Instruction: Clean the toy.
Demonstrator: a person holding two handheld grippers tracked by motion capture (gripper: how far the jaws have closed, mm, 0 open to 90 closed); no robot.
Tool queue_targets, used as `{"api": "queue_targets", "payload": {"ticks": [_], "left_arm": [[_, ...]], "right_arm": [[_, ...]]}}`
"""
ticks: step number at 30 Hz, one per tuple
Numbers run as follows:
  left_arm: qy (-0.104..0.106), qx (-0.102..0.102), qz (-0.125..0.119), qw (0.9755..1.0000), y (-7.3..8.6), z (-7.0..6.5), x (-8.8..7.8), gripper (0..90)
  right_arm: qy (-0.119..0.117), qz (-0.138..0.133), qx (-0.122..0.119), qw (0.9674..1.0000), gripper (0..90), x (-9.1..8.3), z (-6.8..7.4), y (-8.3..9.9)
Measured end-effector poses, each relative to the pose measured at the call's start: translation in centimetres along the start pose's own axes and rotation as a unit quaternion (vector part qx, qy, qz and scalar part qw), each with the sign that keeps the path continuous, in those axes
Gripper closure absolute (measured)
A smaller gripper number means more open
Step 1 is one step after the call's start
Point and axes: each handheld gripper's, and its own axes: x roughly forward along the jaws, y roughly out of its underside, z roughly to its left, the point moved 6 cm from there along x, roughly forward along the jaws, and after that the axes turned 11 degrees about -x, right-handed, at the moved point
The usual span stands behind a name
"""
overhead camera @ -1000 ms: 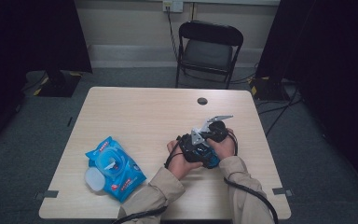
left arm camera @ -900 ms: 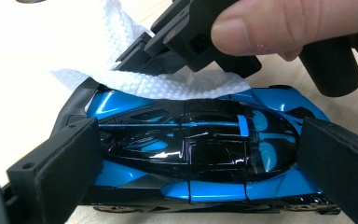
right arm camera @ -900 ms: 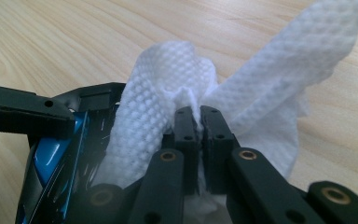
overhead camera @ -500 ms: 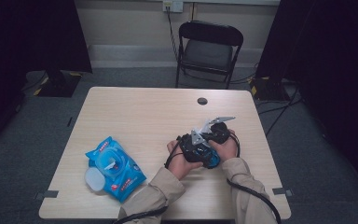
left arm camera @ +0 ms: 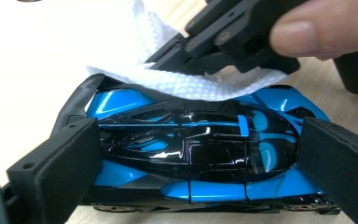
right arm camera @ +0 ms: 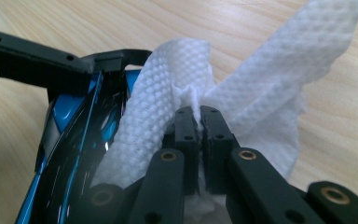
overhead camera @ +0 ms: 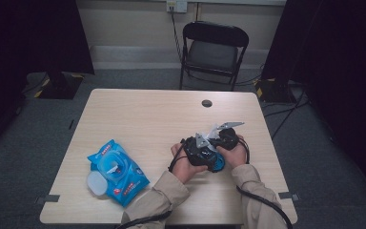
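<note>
Toy car (left arm camera: 196, 154) clamped lengthwise in left tongs (left arm camera: 196, 163); right tongs (right arm camera: 199, 123) pinched tight on wipe (right arm camera: 261, 79) against it.

Dim room, glare top-left, foreground perhaps blurred

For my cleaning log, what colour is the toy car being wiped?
The toy car is glossy blue and black, clearest in the left gripper view.
</note>
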Motion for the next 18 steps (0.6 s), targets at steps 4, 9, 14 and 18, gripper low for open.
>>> {"api": "queue_targets", "payload": {"ticks": [4, 9, 14, 18], "left_arm": [[0.000, -0.001, -0.001, 1.0000, 0.0, 0.0, 0.0, 0.0], [0.000, 0.000, -0.002, 1.0000, 0.0, 0.0, 0.0, 0.0], [0.002, 0.000, -0.004, 1.0000, 0.0, 0.0, 0.0, 0.0], [0.001, 0.000, -0.003, 1.0000, 0.0, 0.0, 0.0, 0.0]], "right_arm": [[-0.006, -0.007, 0.006, 0.9999, 86.8, -0.5, 0.0, 0.5], [-0.005, -0.008, 0.006, 0.9999, 86.8, -1.0, 0.1, 1.0], [-0.006, -0.005, 0.000, 1.0000, 86.8, -1.6, 0.2, 1.5], [-0.007, -0.004, 0.001, 1.0000, 86.8, -2.1, 0.3, 1.9]]}}
